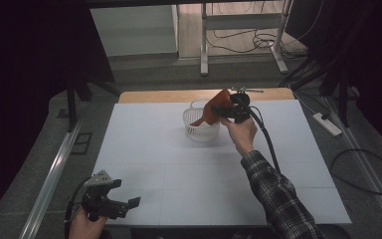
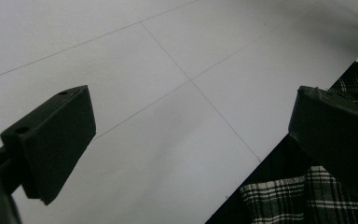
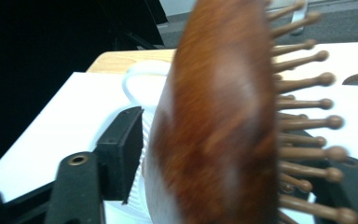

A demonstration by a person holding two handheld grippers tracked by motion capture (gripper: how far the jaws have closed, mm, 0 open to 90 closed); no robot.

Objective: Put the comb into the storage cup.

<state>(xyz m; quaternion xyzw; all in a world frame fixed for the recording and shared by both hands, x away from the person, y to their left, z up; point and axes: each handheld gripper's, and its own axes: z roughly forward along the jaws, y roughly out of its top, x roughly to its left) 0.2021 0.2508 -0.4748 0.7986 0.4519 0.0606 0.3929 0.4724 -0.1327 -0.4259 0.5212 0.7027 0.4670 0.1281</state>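
High view showed the white table (image 1: 179,184), then the white ribbed plastic basket (image 1: 200,130) far of centre, with the reddish-brown wooden paddle hairbrush (image 1: 218,106) clamped in the right gripper (image 1: 227,111), slanting down into it, while the left gripper (image 1: 129,205) idled wide open, well apart.

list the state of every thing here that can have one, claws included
left claw: open, holding nothing, low over the white table
right claw: shut on the brown wooden pin-bristle hairbrush
hairbrush: held tilted above the white ribbed plastic basket
basket: upright on the table, contents cannot be told
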